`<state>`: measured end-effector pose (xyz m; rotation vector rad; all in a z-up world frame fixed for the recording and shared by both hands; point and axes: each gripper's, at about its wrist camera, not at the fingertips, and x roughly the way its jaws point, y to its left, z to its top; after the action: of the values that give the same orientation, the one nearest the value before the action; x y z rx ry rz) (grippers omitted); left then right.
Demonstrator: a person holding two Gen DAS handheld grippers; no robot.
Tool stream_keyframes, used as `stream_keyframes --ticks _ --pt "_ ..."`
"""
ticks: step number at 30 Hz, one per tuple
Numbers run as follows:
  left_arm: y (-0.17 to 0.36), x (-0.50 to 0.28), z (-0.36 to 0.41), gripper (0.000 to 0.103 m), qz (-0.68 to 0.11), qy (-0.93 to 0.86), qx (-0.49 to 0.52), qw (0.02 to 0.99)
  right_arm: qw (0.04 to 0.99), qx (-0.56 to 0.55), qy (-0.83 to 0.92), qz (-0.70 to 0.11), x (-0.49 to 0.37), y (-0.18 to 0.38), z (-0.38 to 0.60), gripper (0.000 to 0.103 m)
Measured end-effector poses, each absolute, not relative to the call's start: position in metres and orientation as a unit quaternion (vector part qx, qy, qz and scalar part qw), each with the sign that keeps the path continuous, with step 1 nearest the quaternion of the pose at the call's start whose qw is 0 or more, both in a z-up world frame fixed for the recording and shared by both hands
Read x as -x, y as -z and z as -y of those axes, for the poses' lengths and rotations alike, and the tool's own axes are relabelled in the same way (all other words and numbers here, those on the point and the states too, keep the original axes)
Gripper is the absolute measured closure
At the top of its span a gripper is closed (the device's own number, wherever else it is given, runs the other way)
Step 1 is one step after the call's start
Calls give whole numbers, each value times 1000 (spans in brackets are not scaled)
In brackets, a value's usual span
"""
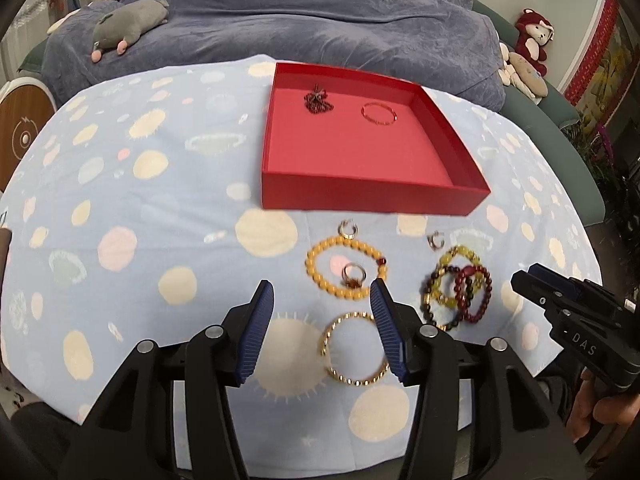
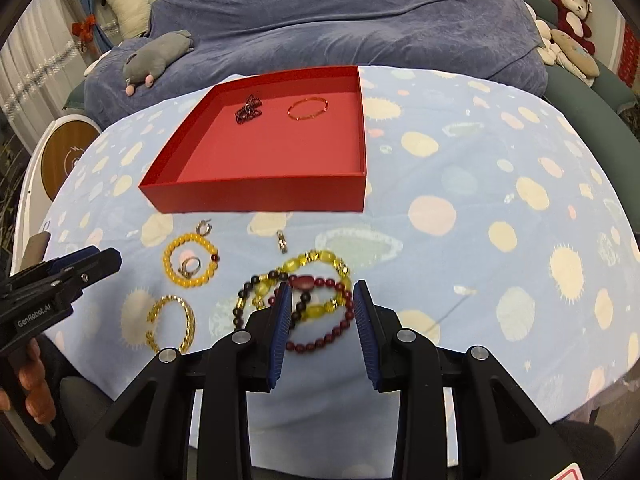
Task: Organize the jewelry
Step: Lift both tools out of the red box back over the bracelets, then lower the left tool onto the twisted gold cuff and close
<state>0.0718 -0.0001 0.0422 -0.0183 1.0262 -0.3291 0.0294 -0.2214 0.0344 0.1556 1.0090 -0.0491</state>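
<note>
A red box (image 1: 372, 194) (image 2: 256, 196) stands on the spotted blue cloth and holds a dark chain (image 1: 318, 100) (image 2: 248, 110) and a thin red bangle (image 1: 379, 114) (image 2: 308, 109). In front of it lie a yellow bead bracelet (image 1: 320, 256) (image 2: 172, 256) with a ring (image 1: 354, 274) inside it, a gold bangle (image 1: 332, 336) (image 2: 188, 320), two small hoops (image 1: 347, 228) (image 1: 435, 239), and a heap of dark, yellow and red bead bracelets (image 1: 456, 292) (image 2: 320, 346). My left gripper (image 1: 321, 286) hangs open above the gold bangle. Over the heap, my right gripper (image 2: 322, 286) is open and holds nothing.
Behind the table is a bed under a blue-grey blanket (image 1: 320, 12) with a grey plush toy (image 1: 128, 24) and a red plush monkey (image 1: 534, 38). A round wood-topped stand (image 2: 68, 152) is at the left. The cloth's near edge drops off just below the grippers.
</note>
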Motion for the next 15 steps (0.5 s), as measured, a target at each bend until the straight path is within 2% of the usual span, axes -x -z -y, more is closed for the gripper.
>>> stream_keyframes --ticks 2,7,15 --pt "-32 -60 3 49 -498 154 5 853 871 -74 26 -485 -20 -30 219 71" --pt "-17 -43 14 30 -499 155 -4 853 868 -76 30 -490 -4 -19 216 64" --pt "7 -45 33 26 -510 158 -23 845 863 -81 32 -497 2 -8 216 64"
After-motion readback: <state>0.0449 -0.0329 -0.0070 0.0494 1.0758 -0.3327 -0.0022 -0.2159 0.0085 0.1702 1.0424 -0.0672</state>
